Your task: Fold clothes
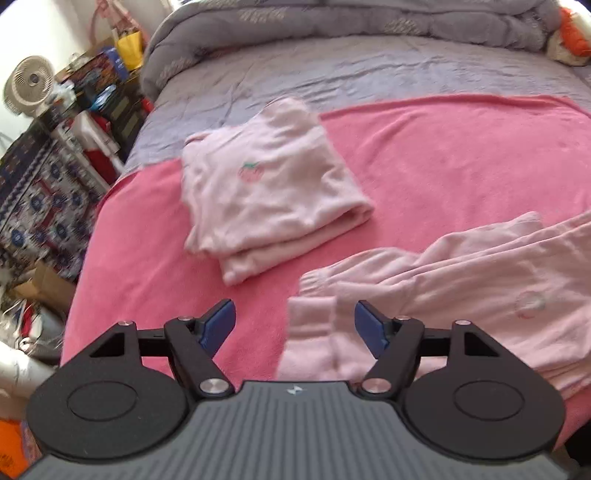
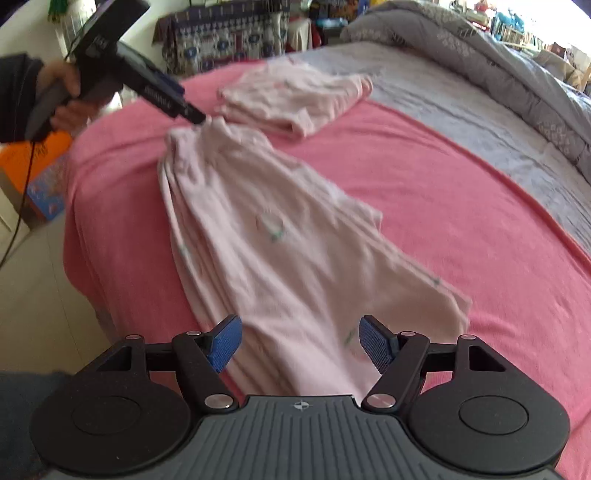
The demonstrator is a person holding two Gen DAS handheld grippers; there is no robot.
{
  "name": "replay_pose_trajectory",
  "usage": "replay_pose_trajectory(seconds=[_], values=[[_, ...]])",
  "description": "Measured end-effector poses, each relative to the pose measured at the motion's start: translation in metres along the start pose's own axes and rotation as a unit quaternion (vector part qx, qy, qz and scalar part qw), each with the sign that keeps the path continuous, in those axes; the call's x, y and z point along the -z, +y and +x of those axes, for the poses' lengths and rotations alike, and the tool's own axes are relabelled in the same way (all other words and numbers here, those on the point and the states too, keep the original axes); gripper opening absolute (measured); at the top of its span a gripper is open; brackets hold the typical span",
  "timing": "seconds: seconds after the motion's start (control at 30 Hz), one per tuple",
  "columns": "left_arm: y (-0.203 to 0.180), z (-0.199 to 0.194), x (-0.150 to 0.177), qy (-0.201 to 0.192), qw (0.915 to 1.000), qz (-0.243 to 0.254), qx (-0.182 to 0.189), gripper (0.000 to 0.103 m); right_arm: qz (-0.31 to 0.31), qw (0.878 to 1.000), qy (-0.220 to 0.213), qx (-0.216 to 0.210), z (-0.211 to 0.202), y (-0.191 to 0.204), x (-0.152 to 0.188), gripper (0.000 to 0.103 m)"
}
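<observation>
Both grippers, left (image 1: 294, 330) and right (image 2: 300, 345), fingers spread and gripping nothing, should pinch the pink pants' (image 2: 266, 236) ends evenly before folding.

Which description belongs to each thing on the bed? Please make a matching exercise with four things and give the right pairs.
Things:
1. folded top
2. long pink garment
3. pink blanket
4. grey quilt

Descriptions:
A. spread flat under both garments
B. bunched up at the far end of the bed
C. lies stretched out, not yet folded
D. shows a strawberry print, already folded

Pairs: 1-D, 2-C, 3-A, 4-B
</observation>
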State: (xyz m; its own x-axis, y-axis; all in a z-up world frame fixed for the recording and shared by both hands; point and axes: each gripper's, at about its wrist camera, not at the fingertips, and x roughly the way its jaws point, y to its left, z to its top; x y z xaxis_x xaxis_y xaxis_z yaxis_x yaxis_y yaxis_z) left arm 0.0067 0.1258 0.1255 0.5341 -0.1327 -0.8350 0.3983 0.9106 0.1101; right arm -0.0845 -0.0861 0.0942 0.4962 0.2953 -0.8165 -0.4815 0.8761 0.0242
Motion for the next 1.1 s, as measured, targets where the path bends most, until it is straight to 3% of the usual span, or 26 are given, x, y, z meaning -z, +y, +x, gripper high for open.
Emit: replay_pose_trajectory(seconds=[0.13,0.17,0.27,0.33,0.4,0.57,0.67,0.7,0.73,0.8,0.9,0.97,1.03,1.1], values=[[-0.039,0.009,-0.002,0.004,0.9921,0.032,0.121,0.076,-0.046,0.997,-0.014,-0.054,0.05,0.007,-0.028,0.069],[-0.05,0.02,0.001,0.019,0.9908,0.046,0.126,0.076,-0.059,0.996,-0.006,-0.068,0.063,0.009,-0.031,0.068],[-0.056,0.056,0.019,0.066,0.9924,0.066,0.08,0.068,-0.122,0.988,0.027,-0.091,0.083,0.002,-0.011,0.069],[-0.038,0.056,0.028,0.048,0.992,0.045,0.108,0.065,-0.131,0.985,0.037,-0.106,0.075,-0.015,0.008,0.072],[-0.028,0.052,0.029,0.05,0.9922,0.044,0.105,0.063,-0.134,0.984,0.05,-0.107,0.061,-0.037,0.027,0.073],[-0.006,0.034,0.029,0.065,0.9896,0.066,0.11,0.058,-0.226,0.966,0.111,-0.061,0.027,-0.051,0.066,0.078],[0.006,0.021,0.021,0.081,0.9936,0.047,0.064,0.065,-0.196,0.968,0.152,-0.033,0.016,-0.053,0.058,0.08],[0.009,0.016,0.018,0.079,0.9952,0.033,0.048,0.068,-0.178,0.972,0.148,-0.027,0.012,-0.054,0.053,0.08],[0.009,0.009,0.015,0.072,0.996,0.021,0.049,0.068,-0.158,0.979,0.13,-0.023,0.006,-0.056,0.047,0.08],[-0.002,-0.001,0.007,0.051,0.9944,0.015,0.092,0.068,-0.1,0.991,0.092,-0.014,-0.001,-0.063,0.032,0.08],[-0.05,-0.007,-0.001,0.026,0.9835,0.061,0.168,0.069,-0.004,0.998,0.06,0.014,-0.001,-0.08,0.013,0.08],[-0.096,-0.004,-0.001,0.013,0.9683,0.124,0.216,0.069,0.054,0.995,0.061,0.054,0.003,-0.095,0.006,0.079],[-0.136,0.0,0.003,-0.002,0.9494,0.187,0.252,0.069,0.033,0.989,0.074,0.123,0.001,-0.094,0.014,0.079],[-0.155,0.004,0.006,-0.021,0.9384,0.215,0.27,0.069,-0.012,0.986,0.073,0.153,-0.007,-0.077,0.029,0.079]])
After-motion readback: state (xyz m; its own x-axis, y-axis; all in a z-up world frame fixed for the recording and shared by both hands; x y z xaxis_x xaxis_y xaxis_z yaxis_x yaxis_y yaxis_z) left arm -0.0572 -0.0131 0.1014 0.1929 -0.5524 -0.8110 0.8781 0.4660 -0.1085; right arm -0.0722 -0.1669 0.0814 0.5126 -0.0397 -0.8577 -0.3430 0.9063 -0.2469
